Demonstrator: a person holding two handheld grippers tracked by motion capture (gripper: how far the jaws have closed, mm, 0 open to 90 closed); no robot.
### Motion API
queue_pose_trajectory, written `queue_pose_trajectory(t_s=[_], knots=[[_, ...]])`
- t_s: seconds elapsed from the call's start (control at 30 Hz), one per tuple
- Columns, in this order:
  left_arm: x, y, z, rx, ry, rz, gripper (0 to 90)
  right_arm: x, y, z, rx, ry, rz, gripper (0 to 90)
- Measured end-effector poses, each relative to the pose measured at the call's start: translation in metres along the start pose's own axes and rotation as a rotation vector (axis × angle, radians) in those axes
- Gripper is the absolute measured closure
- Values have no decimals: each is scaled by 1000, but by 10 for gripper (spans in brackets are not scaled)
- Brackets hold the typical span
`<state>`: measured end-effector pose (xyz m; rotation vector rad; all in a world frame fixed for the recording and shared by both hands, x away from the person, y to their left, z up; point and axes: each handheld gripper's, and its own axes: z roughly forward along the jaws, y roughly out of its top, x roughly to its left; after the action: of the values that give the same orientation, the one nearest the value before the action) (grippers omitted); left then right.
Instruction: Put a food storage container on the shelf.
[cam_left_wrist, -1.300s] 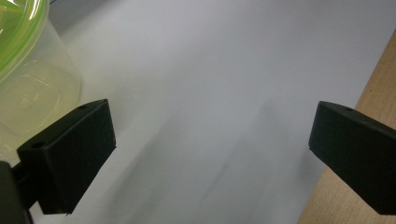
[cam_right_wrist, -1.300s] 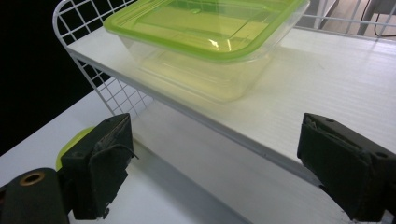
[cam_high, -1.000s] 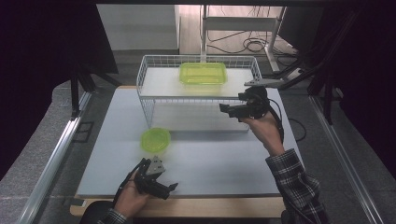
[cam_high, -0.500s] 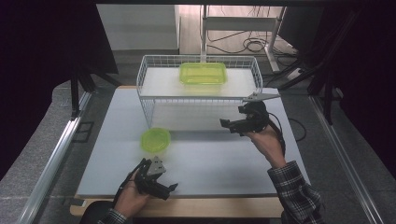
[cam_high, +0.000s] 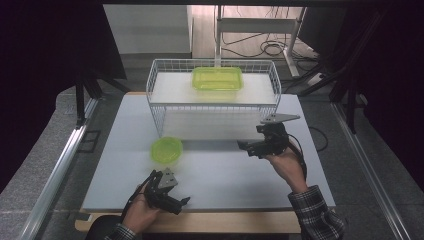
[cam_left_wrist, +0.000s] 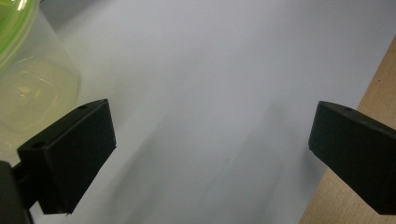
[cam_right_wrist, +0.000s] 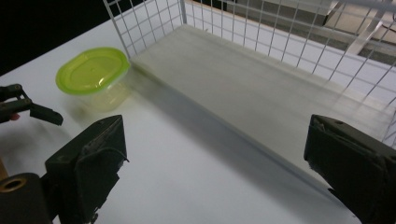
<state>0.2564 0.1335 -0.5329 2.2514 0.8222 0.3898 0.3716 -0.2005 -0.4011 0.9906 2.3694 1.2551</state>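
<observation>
The right gripper (cam_high: 246, 146) hangs above the white table (cam_high: 215, 175), in front of the wire shelf rack (cam_high: 155, 107). In the right gripper view its two black jaws stand wide apart with nothing between them; the table top and the space under the rack lie beyond them. It touches neither the rack nor the table, as far as the high view tells.

The left gripper (cam_high: 181, 204) sits low at the near edge of the table, held in the person's left hand (cam_high: 137, 215). In the left gripper view its jaws are also spread wide and hold nothing; bare white table shows between them, and the wooden edge (cam_left_wrist: 373, 88) of the bench lies by the jaw at the picture's right.

The round container with a lime-green lid (cam_high: 167, 149) stands on the table just in front of the rack's left leg, near the left gripper but apart from it. In the left gripper view its clear wall and green rim fill the upper left corner, just beyond one jaw; whether jaw and wall touch cannot be told. The right gripper view shows it upright, lid on.

A rectangular lime-green lidded box (cam_high: 217, 78) rests on top of the rack, near the middle.

No brand, label or writing can be read on the containers or the grippers.
</observation>
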Motion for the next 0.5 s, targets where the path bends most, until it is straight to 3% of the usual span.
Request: queue_pose_trajectory(t_s=[0.5], knots=[[-3, 0, 3, 17, -16, 15, 4, 0, -48, 9, 39, -12, -6, 1]])
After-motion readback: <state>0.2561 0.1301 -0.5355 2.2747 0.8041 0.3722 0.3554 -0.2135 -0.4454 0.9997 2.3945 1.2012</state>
